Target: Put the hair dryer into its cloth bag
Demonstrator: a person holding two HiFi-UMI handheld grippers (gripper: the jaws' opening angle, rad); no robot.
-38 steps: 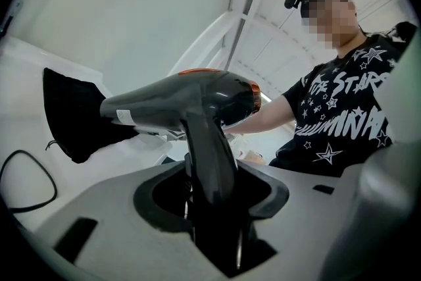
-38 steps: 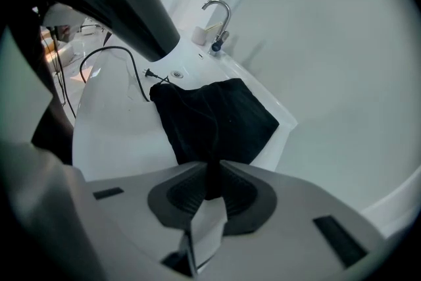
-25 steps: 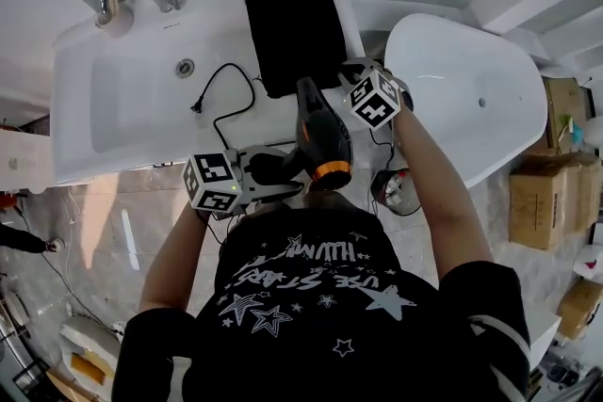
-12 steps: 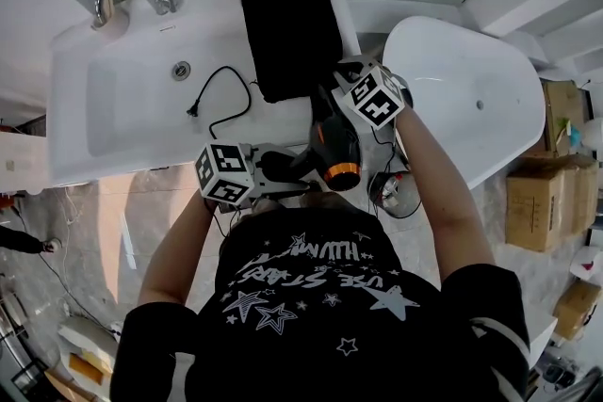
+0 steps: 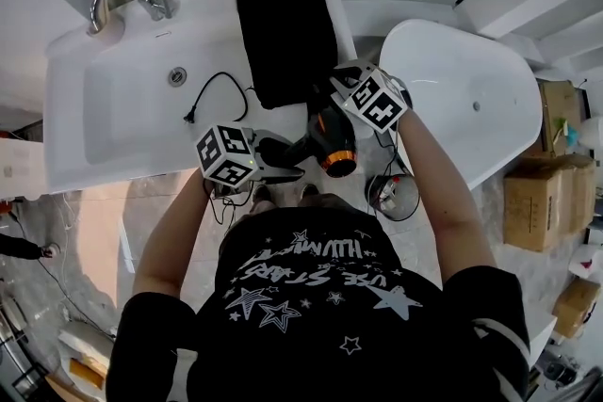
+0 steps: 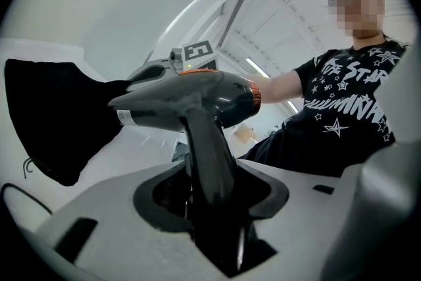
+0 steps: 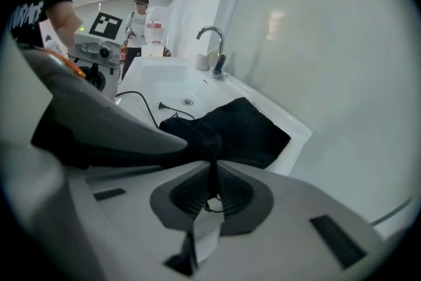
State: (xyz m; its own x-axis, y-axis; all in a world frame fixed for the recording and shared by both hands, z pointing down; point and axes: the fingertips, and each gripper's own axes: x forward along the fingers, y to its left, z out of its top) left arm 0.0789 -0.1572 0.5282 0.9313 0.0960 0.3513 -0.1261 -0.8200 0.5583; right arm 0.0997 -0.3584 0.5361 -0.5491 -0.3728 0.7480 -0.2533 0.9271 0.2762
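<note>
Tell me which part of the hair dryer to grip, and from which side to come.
Grip the hair dryer by its handle, coming from the handle's free end, as the left tool does now. That handle is a narrow, straight stem that fits between the jaws; the barrel is wide and rounded. It also leaves the nozzle free, facing the cloth bag.

Left gripper clamps half-closed; right gripper pinches shut.
</note>
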